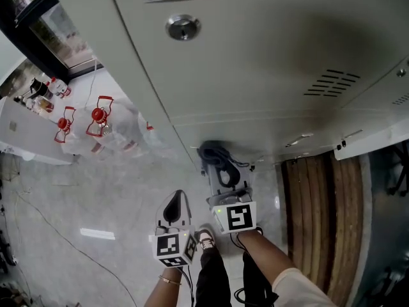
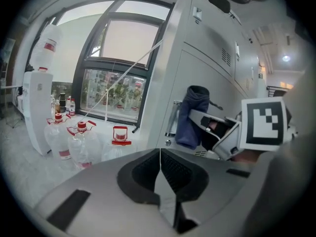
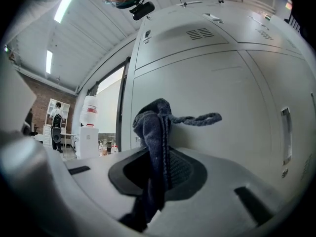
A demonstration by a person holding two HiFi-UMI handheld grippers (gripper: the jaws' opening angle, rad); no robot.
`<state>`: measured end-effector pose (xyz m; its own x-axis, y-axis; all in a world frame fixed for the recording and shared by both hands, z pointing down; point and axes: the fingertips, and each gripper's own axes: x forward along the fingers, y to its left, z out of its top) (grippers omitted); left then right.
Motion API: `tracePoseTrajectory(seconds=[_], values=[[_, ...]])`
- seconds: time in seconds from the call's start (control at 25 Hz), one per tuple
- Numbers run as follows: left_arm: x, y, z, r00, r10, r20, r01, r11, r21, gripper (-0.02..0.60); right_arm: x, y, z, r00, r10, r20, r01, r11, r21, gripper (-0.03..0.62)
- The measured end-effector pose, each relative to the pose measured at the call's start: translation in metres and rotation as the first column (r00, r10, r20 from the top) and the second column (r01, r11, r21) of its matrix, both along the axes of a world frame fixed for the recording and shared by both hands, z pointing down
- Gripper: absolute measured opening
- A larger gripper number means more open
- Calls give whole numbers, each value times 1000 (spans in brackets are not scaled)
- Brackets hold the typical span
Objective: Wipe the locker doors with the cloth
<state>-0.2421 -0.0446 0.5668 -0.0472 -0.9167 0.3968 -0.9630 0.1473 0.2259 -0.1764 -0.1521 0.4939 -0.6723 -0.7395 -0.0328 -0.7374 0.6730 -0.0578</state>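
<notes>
Right gripper (image 3: 159, 158) jaws pinch cloth (image 3: 152, 126) by locker door (image 3: 224, 85) lower edge; left gripper (image 2: 160, 156) jaws together, empty, above floor (image 1: 96, 197).

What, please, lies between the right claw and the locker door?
Only the cloth, clamped in the right claw; its bunched end stands before the door. The right gripper view shows this.

Head view steeply down; gripper views close, facing lockers (image 3: 207, 93), sharing cloth (image 3: 155, 137).
</notes>
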Motion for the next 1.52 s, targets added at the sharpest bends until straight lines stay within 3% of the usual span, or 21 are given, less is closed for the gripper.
tracePoseTrajectory(seconds=[0.6,1.12,1.52], values=[[102,-49,2,997,74,-6,-74,997,-10,11,106,-39,-11,999,45,-9,-45,998,34,51],[204,-92,-1,986,164,2,-164,986,-11,11,238,-82,-3,981,196,6,-196,981,8,49],[263,-116,8,977,211,-7,-212,977,-29,11,309,-112,6,962,273,11,-273,962,-8,49]])
